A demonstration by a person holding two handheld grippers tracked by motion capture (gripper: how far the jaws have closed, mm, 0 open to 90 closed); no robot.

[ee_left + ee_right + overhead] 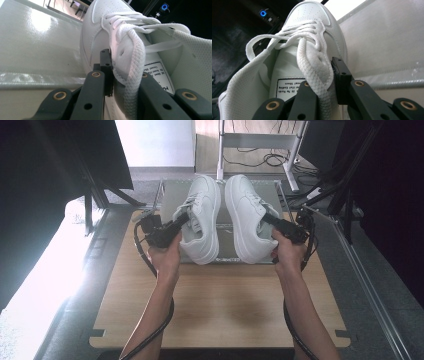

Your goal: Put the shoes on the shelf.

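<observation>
We see two white, smooth-leather sneakers held over a glossy grey tray [170, 195] on the wooden table [220, 305]. The left gripper [181, 222] clamps the left sneaker [202, 217] by its collar; the right gripper [267, 218] likewise pinches the right sneaker [247, 215], woven laces draped over both black jaws.

- Left black hand-held gripper [176, 224]: matte black jaw links, brass-ringed rivets, small screw holes.
- Right black hand-held gripper [271, 222]: same black links, brass rivets.
- Thick black cable [150, 338] at lower left of frame.
- Forearms bare, no sleeves.
</observation>
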